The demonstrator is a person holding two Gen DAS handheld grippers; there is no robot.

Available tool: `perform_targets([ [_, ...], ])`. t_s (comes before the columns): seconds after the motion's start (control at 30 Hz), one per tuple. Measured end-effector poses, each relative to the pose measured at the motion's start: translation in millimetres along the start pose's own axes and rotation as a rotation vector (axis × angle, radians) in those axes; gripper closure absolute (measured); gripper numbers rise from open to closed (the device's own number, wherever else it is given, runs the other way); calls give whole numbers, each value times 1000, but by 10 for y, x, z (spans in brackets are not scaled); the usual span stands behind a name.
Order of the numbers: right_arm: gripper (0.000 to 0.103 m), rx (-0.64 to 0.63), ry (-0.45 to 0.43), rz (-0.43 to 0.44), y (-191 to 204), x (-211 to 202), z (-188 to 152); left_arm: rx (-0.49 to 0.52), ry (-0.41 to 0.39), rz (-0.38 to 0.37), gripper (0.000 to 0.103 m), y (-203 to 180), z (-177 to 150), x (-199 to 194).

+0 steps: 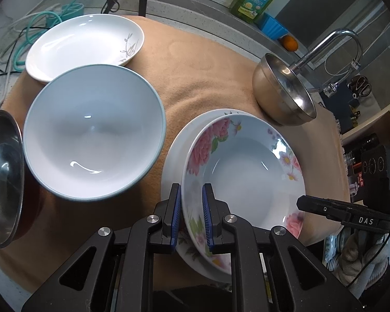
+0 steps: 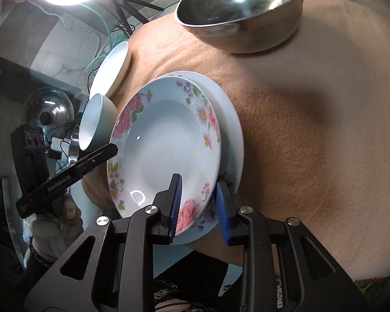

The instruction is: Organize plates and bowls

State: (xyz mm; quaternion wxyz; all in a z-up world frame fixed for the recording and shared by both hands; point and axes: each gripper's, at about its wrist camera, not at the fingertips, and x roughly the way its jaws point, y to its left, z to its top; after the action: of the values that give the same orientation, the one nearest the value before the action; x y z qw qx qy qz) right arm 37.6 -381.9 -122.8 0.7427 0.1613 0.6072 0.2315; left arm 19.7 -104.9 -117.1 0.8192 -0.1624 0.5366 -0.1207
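Two grippers hold the flowered plate over a white plate on the tan cloth.

The left gripper has its blue pads squeezed on the near rim of the flowered plate. The right gripper sits around the other side of the rim, but whether its pads press I cannot tell. The flowered plate sits tilted on a white plate near the front edge of the tan cloth. A blue bowl and a white dish sit towards the cloth's left edge. A steel bowl sits by the far right corner.
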Motion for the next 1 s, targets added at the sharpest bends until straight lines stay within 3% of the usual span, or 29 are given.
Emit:
perform_targets([
  [0.37, 66, -62, -42, -61, 142, -128, -19, 18, 12, 3, 89, -7, -51, -36],
  [0.53, 53, -112, -99, -112, 263, -276, -38, 33, 3, 6, 88, -17, -61, -93],
  [0.67, 52, -166, -147, -145, 420, -374, -15, 50, -14, 1, 88, -51, -48, -173],
  [0.7, 50, -177, -162, -148, 462, -402, -14, 52, -20, -8, 88, -62, -42, -214],
  [0.77, 36, -194, -192, -143, 531, -453, -9, 62, -38, -17, 88, -86, -19, -300],
  [1.0, 25, -255, -280, -103, 814, -544, 77, 79, -116, -16, 87, -48, 106, -622],
])
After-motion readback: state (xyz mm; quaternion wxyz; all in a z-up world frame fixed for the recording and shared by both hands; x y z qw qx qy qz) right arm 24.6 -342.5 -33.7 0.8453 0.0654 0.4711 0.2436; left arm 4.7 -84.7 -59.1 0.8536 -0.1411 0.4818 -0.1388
